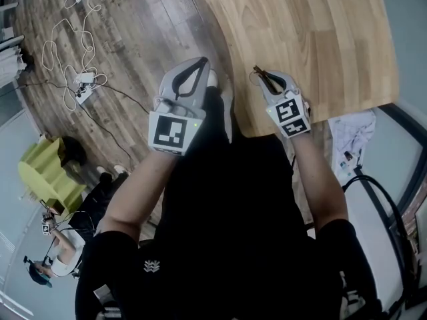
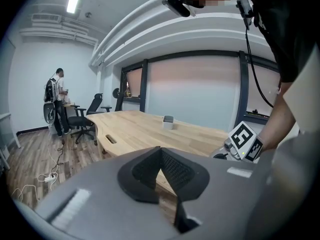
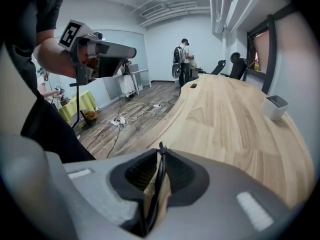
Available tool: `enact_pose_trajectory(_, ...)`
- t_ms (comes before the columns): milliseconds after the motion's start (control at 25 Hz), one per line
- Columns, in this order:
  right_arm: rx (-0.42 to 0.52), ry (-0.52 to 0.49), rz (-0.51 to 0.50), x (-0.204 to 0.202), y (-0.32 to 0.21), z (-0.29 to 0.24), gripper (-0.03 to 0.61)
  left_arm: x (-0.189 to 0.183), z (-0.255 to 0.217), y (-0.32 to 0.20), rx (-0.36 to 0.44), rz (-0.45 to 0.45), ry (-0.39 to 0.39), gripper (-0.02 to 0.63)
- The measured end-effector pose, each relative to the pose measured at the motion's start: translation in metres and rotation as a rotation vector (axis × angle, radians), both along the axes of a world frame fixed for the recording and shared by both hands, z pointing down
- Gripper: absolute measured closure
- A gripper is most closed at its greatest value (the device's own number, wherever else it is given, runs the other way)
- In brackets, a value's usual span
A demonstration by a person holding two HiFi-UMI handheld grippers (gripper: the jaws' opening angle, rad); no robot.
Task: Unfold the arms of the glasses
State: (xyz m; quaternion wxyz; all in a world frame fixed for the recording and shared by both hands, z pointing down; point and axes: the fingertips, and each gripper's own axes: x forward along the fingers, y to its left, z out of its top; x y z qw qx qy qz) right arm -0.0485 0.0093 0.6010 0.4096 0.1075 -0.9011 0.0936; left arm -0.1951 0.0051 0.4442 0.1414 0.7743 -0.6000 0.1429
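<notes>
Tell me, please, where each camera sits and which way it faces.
Head view: on the person's head, looking steeply down at the table edge and floor; shows both forearms, left gripper and right gripper.
Left gripper view: on the left gripper, facing across the table toward a glazed wall; shows its closed fingers and the right gripper's marker cube.
Right gripper view: on the right gripper, facing along the table; its fingers hold the glasses; left gripper upper left.
Shared: both gripper views catch the grey container and a standing person.

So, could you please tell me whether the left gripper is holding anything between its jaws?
No, the left gripper has its jaws closed together with nothing between them.
</notes>
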Motion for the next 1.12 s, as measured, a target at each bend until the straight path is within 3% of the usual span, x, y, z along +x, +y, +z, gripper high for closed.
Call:
enact_pose_trajectory(240,-0.022,0.078,0.008,0.001,-0.003,0.015,0.543,-0.003,0.005,0.006,-0.021,-0.003,-0.002,0.607)
enact_pose_trajectory(560,0.007,0.038,0.016,0.005,-0.003,-0.007,0.545,0.006,0.009,0.005,-0.025,0.022,0.014,0.608)
enact_pose_trajectory(920,0.07,-0.081,0.08,0.024,-0.003,-0.052,0.545,0.079,0.02,0.003,-0.074,0.257,0.068,0.606)
enact_pose_trajectory(1120,0.086,-0.147,0.14,0.038,0.005,-0.071,0.545,0.129,0.032,0.006,-0.141,0.453,0.1,0.46)
